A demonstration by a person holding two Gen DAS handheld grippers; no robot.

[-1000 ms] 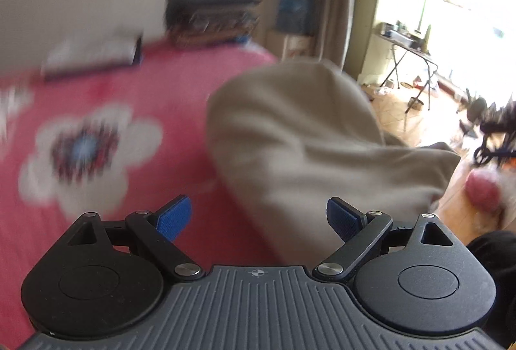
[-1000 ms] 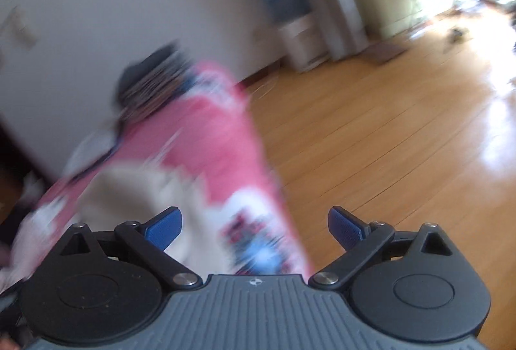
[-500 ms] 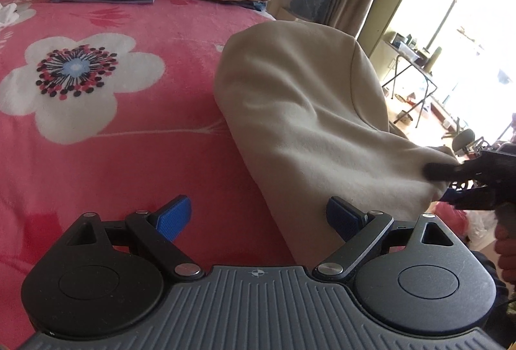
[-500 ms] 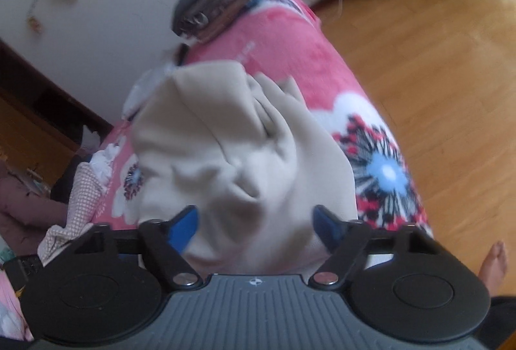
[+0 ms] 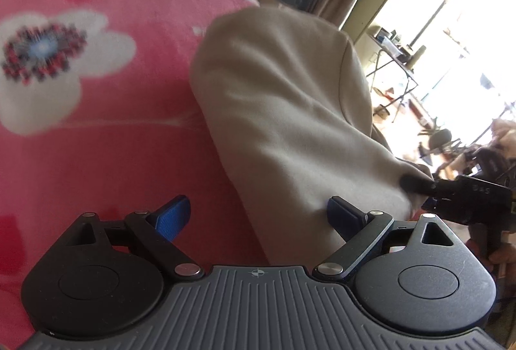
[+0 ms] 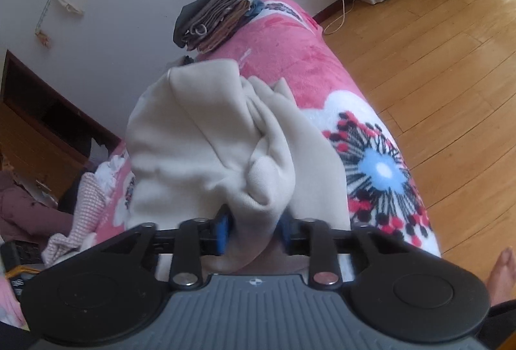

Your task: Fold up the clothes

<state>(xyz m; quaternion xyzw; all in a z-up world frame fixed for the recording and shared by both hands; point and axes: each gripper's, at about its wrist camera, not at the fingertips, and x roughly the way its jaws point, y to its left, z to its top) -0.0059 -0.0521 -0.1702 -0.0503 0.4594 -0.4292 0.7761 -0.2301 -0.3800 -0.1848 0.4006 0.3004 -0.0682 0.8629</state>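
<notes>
matt beige fleece garment [image 6: 200,137]; plush pink blanket [image 5: 106,156]; glossy wood floor [image 6: 435,66].

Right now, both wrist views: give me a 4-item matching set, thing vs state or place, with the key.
Things:
1. left tongs
2. right tongs
3. beige garment
4. stack of folded clothes

States or places:
A. shut on bunched cloth
B. at the bed's far end by the wall
C. open, holding nothing
D. rumpled on the pink floral blanket, one end pinched

Pairs: 1-C, 2-A, 3-D, 4-B
</notes>
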